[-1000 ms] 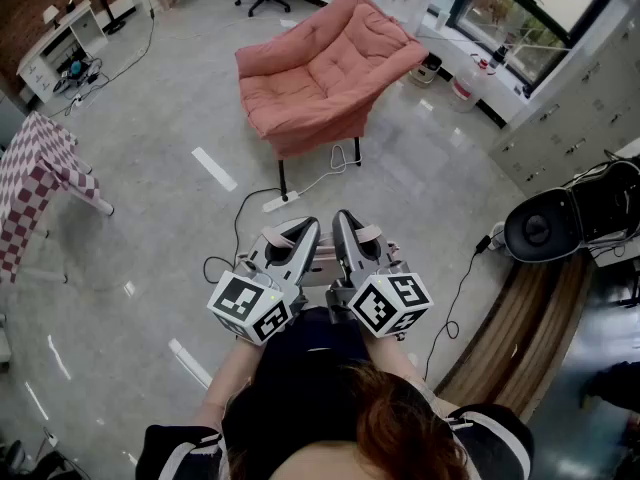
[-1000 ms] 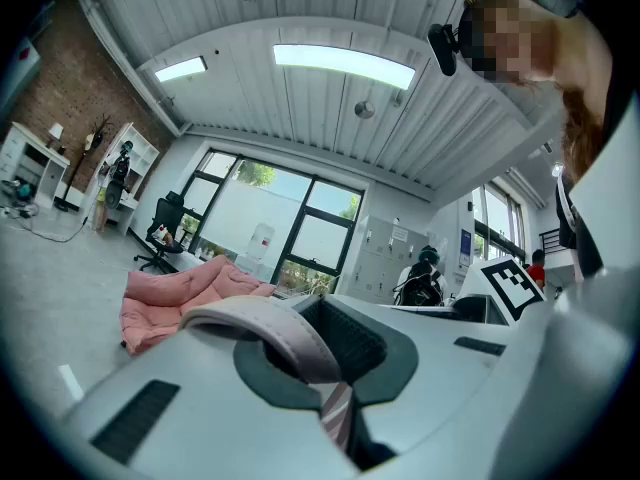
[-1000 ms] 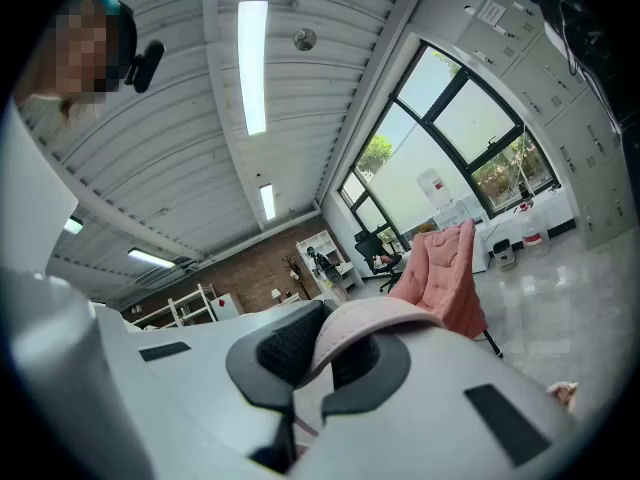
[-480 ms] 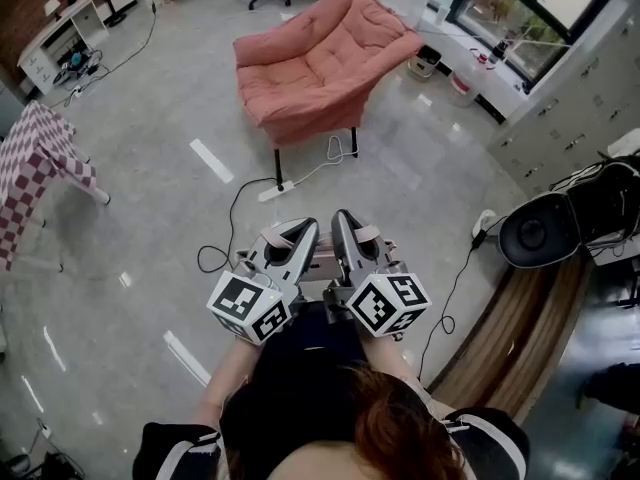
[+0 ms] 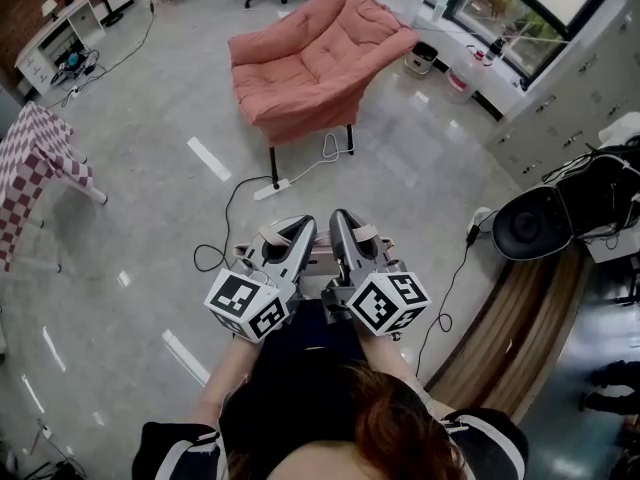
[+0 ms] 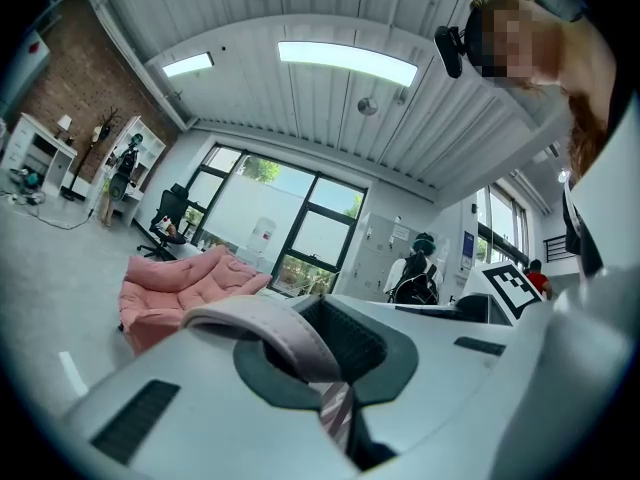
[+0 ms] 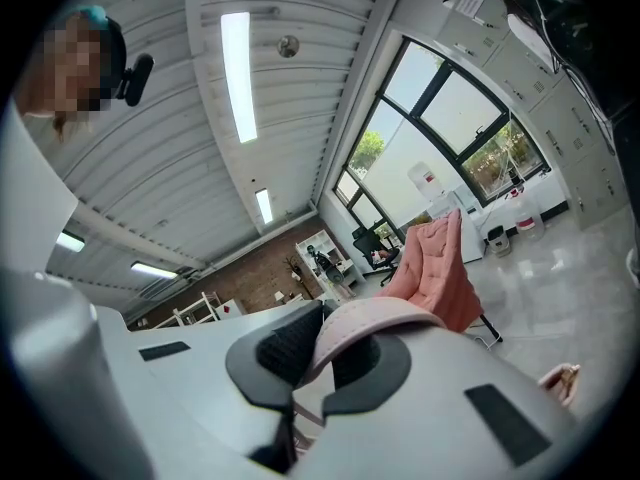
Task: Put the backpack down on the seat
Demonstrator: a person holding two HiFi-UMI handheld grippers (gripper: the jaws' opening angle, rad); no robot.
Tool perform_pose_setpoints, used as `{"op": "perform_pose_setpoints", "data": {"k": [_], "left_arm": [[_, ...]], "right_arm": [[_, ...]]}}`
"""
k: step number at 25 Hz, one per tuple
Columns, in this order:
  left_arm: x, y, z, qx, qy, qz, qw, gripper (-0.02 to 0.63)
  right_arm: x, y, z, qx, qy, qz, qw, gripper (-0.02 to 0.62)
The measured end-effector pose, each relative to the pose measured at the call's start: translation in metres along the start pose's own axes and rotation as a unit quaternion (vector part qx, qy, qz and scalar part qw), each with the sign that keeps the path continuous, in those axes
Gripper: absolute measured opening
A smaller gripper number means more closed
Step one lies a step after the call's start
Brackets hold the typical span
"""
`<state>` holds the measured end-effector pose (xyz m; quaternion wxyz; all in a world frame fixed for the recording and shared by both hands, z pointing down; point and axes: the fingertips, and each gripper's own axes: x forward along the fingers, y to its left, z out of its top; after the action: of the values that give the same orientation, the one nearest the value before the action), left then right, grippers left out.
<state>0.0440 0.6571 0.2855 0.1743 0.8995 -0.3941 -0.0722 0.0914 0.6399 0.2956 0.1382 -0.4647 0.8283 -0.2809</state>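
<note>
The left gripper (image 5: 291, 236) and right gripper (image 5: 346, 232) sit side by side just in front of the person, both pointing level. Each has its jaws closed on a pink strap (image 6: 266, 320) of the backpack (image 5: 318, 264), which hangs between and below them, close to the person's body. Farther off, a power strip (image 5: 270, 188) lies on the floor. Beyond it stands the pink chair (image 5: 310, 63), its seat bare and well apart from the backpack.

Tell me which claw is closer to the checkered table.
Left. The checkered table stands far off to the left of both; the left claw is on that side, the right claw just beyond it.
</note>
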Motion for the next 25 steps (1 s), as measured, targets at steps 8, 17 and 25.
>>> {"op": "perform_pose_setpoints", "data": {"k": [8, 17, 25], "left_arm": [[0.028, 0.019, -0.004, -0.008, 0.018, -0.003, 0.9998, 0.017], [0.065, 0.059, 0.007, -0.016, 0.019, -0.009, 0.9997, 0.017], [0.112, 0.104, 0.033, -0.015, 0.017, -0.015, 0.9996, 0.017]], "right_arm": [[0.023, -0.023, 0.005, 0.006, 0.006, -0.016, 1.0, 0.035], [0.07, -0.045, 0.018, 0.01, -0.001, -0.021, 1.0, 0.035], [0.129, -0.066, 0.04, 0.02, -0.001, -0.024, 1.0, 0.035]]}}
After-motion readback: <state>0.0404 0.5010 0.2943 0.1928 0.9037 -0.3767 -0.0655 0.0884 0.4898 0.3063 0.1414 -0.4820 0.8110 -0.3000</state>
